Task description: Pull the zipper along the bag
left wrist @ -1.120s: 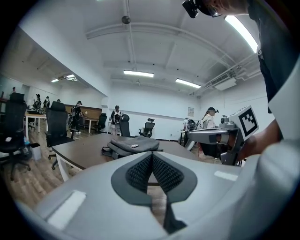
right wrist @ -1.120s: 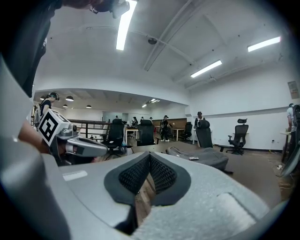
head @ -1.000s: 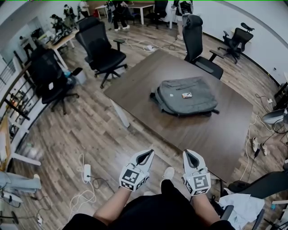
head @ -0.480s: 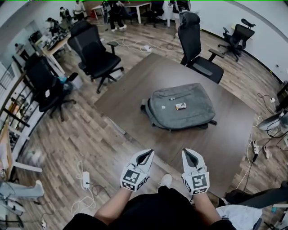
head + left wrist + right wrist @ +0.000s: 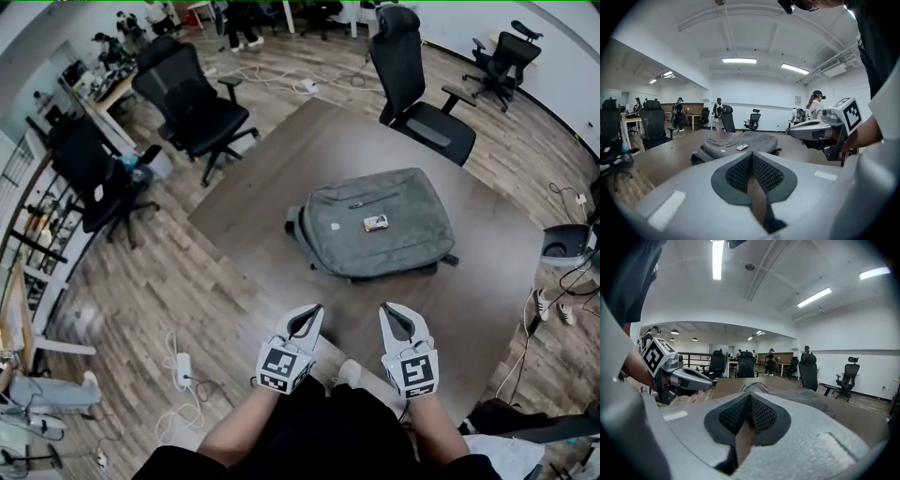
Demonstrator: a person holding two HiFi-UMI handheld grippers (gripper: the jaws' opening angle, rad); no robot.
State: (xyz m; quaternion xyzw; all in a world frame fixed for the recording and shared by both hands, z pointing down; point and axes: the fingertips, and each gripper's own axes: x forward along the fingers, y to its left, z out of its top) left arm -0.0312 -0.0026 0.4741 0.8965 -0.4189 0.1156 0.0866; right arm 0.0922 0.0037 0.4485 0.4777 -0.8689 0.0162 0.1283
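A grey backpack [image 5: 379,222] lies flat on the dark brown table [image 5: 281,178], with a small label patch [image 5: 375,222] on top. Its zipper is too small to make out. My left gripper [image 5: 312,311] and my right gripper [image 5: 388,309] are both shut and empty, held side by side above the table's near edge, short of the bag. In the left gripper view the backpack [image 5: 740,144] lies ahead past the jaws [image 5: 751,157], with the right gripper [image 5: 825,129] at the right. In the right gripper view the bag [image 5: 787,392] shows beyond the jaws [image 5: 749,401].
Black office chairs stand around the table: one at the far side [image 5: 412,84], one at the left [image 5: 192,103]. A power strip [image 5: 183,367] and cables lie on the wood floor at the left. Several people stand at desks far back [image 5: 234,14].
The view has come closer to the table: the backpack sits nearer and lower in the head view. Both grippers stay shut and side by side.
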